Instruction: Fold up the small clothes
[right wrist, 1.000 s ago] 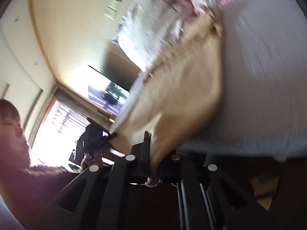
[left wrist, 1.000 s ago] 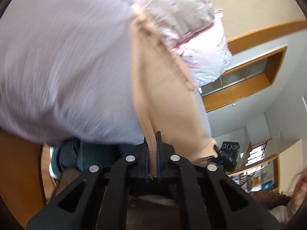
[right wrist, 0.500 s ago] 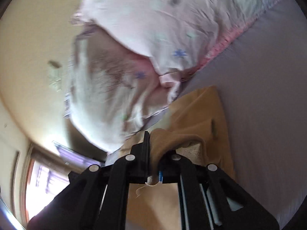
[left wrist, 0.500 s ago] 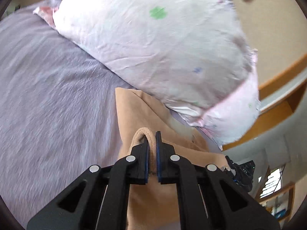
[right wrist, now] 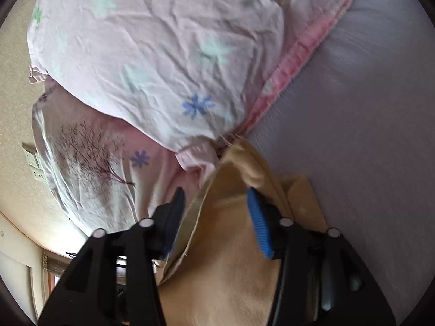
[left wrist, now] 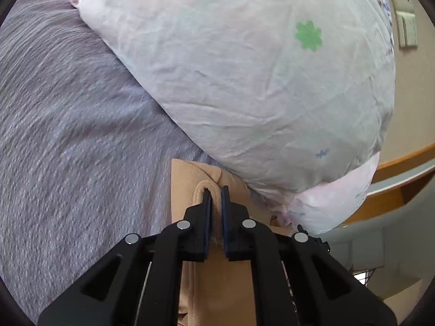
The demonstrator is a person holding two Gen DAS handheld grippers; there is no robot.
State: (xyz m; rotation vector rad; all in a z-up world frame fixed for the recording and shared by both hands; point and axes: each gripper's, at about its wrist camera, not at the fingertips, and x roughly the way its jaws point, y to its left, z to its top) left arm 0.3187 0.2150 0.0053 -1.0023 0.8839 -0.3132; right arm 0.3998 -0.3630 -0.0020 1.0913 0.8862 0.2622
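**Tan garment on the bed, left pinching, right spread**

Left wrist view: black two-finger left gripper (left wrist: 214, 190) nearly pressed together, pinching a rolled, hemmed edge of the small tan, soft-knit garment (left wrist: 185, 187) between its dark blue pads. Garment lying on the grey-lavender textured bedspread (left wrist: 76, 135), running as a narrow strip from under the gripper body straight away from the camera, long axis in line with the fingers. Far end squared off, pointing at and touching the underside of the big white, crinkled pillow with a green clover print (left wrist: 244, 76). Left side edge of the cloth straight against the bedspread; right side tucked under the pillow's pale pink corner. Beige wall with a light switch plate (left wrist: 406, 31) at upper right, wooden trim below it.

Right wrist view: black right gripper (right wrist: 216, 198) spread wide, ribbed blue pad (right wrist: 259, 225) on the right finger showing, nothing clamped. Same tan garment (right wrist: 231, 266) filling the space between and below the fingers, apparently doubled over in layers, with a thick seam running up and away toward a narrow tip. Tip touching the pink ruffled trim where the white pillow with blue and green flowers (right wrist: 168, 62) meets the bedspread (right wrist: 367, 114). Right finger resting at a raised fold of the cloth; left finger out over a second pillow with a dark tree print (right wrist: 89, 160), just beside the garment's pale left edge.
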